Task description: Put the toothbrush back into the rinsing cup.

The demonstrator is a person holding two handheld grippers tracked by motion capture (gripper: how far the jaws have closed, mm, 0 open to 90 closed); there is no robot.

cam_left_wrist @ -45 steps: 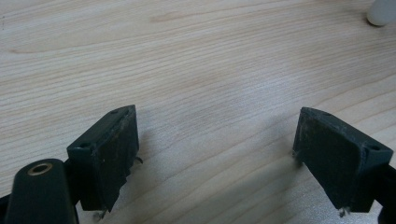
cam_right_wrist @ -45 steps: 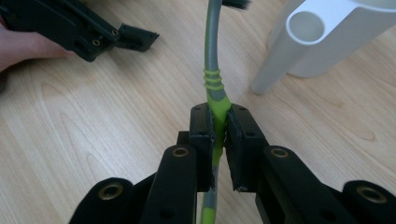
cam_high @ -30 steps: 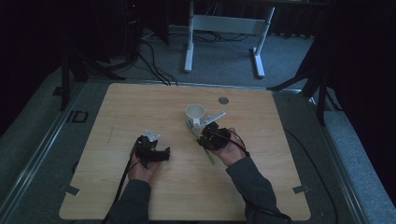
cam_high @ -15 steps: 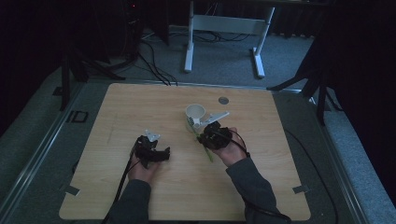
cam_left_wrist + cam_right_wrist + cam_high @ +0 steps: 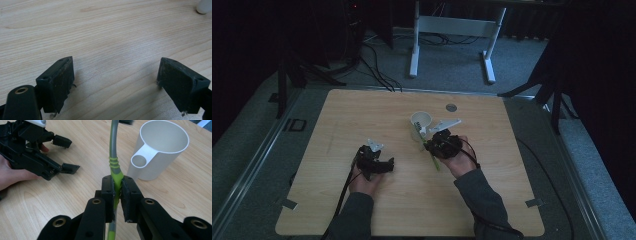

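The toothbrush (image 5: 114,167) has a slim grey and lime-green handle with ribbed green rings. It stands nearly upright, its green part clamped between two black pads, its dark head toward 12 o'clock. The white cup (image 5: 160,150) stands upright and open at 2 o'clock, just beside it.

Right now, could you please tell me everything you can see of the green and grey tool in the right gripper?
The tool is a slim stick, lime green with ribbed rings at the grip and grey above, probably plastic or rubber. The right gripper clamps its green part. It rises past the white cup, apart from it, to a dark, blurred tip; its lower end hangs over the wooden table.
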